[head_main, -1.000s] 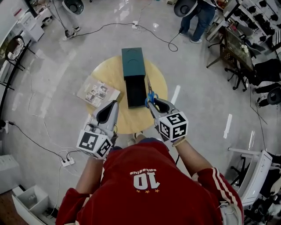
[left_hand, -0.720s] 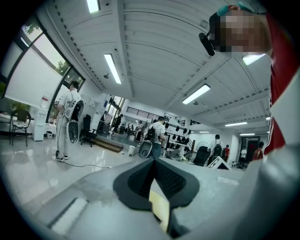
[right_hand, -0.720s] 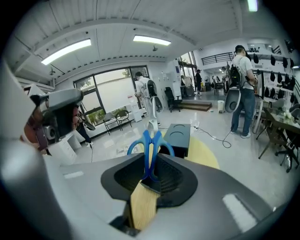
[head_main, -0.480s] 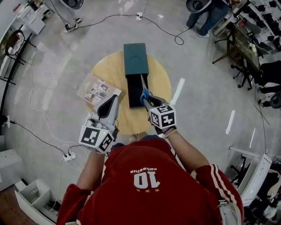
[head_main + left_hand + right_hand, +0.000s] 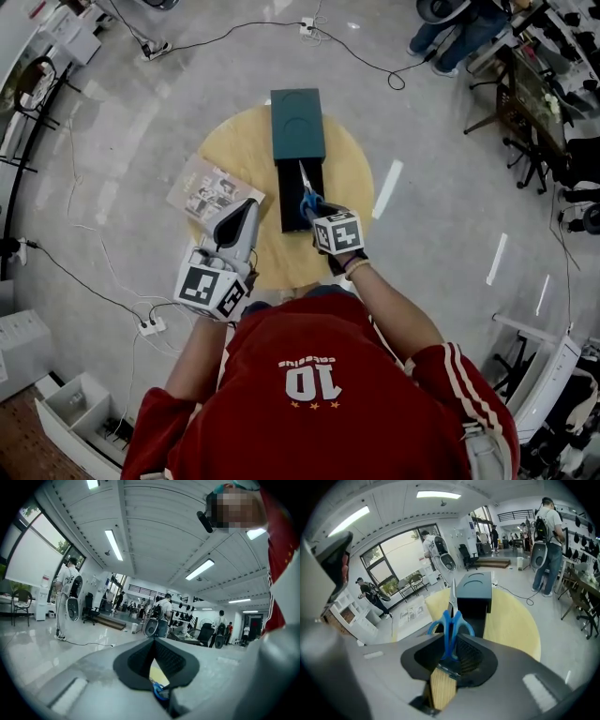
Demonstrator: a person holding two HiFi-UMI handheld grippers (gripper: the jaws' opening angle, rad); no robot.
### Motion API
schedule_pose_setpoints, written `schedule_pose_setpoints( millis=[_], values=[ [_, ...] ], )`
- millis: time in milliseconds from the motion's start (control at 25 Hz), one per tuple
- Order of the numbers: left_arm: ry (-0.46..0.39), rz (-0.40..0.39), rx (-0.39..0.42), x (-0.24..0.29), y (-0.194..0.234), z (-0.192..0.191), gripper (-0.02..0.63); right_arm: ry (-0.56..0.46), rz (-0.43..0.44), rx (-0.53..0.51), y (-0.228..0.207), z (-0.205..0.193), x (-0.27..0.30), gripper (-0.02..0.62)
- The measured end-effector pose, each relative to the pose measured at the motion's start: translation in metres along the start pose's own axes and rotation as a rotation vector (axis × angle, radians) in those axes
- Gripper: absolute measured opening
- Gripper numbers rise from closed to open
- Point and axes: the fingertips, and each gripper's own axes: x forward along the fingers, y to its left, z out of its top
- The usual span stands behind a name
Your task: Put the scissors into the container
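Observation:
Scissors [image 5: 305, 190] with blue handles [image 5: 451, 620] are in my right gripper [image 5: 315, 210], which is shut on the handles [image 5: 451, 641]. The blades point forward and away from me. They hang over the open black inside [image 5: 292, 195] of the dark green container [image 5: 298, 122] on the round wooden table [image 5: 239, 155]. The container [image 5: 474, 590] lies straight ahead in the right gripper view, its lid slid to the far end. My left gripper [image 5: 247, 208] hovers over the table's near left edge, shut and empty [image 5: 153, 641].
An illustrated booklet [image 5: 208, 190] lies over the table's left edge. Cables and a power strip [image 5: 150, 326] run across the floor. White bins [image 5: 70, 417] stand at lower left. Chairs and a person's legs [image 5: 450, 47] are at the far right.
My right gripper has carried the scissors left and forward, from the container's right side to over its open part. The left gripper has hardly moved.

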Motion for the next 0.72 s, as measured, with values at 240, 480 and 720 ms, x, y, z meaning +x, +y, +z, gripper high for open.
schedule_pose_setpoints(
  millis=[240, 480, 720],
  values=[
    [0.021, 0.025, -0.015, 0.000, 0.012, -0.006, 0.002, 0.071, -0.003, 0.034, -0.006, -0.010, 0.026, 0.084],
    [0.029, 0.035, -0.026, 0.004, 0.023, -0.009, 0.002, 0.114, -0.013, 0.053, -0.012, -0.014, 0.041, 0.086],
    [0.032, 0.037, -0.025, 0.002, 0.027, -0.006, 0.002, 0.129, -0.031, 0.031, -0.013, -0.016, 0.045, 0.089]
  ],
)
